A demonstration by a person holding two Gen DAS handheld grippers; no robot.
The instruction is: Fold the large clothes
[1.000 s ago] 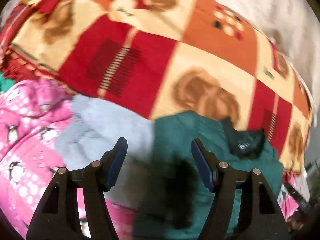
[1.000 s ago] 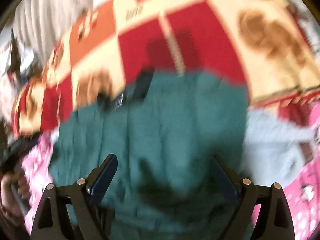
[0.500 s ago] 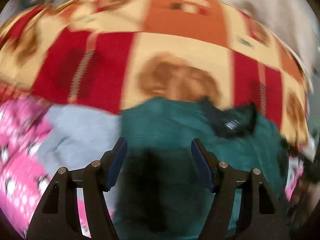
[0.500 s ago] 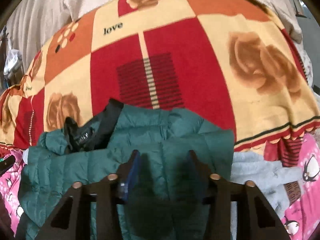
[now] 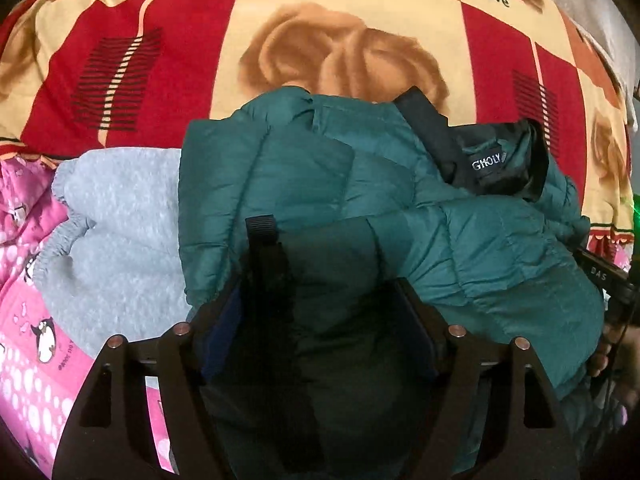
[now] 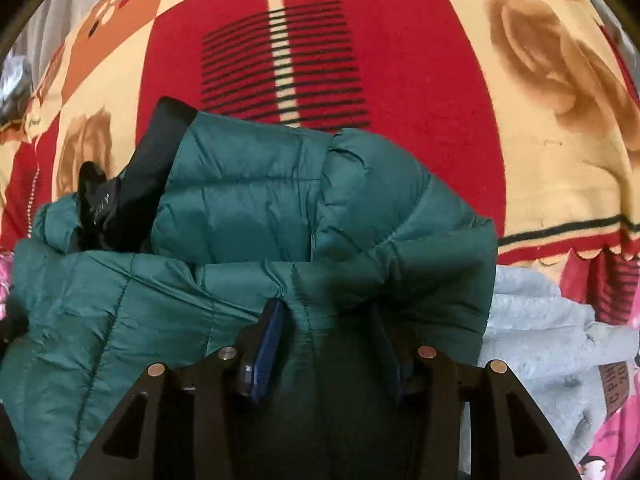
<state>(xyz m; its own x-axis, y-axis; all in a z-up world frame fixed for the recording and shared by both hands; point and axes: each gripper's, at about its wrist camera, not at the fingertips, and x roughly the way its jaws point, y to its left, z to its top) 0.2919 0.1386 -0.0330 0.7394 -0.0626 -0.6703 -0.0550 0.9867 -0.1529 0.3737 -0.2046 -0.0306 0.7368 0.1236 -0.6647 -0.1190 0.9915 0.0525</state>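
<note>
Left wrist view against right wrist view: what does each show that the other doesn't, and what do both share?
Only the left wrist view shows the white brand label readably in the black collar, a penguin print on the pink fabric, and the left claw with jacket fabric between its fingers. Only the right wrist view shows a brown patch on the grey garment and the right claw pressed into the jacket. Both show the green puffer jacket, the grey garment beside it, and the red and yellow rose blanket behind.

Sharp, evenly lit fisheye views, edges bowed, dark shadow between tongs.
</note>
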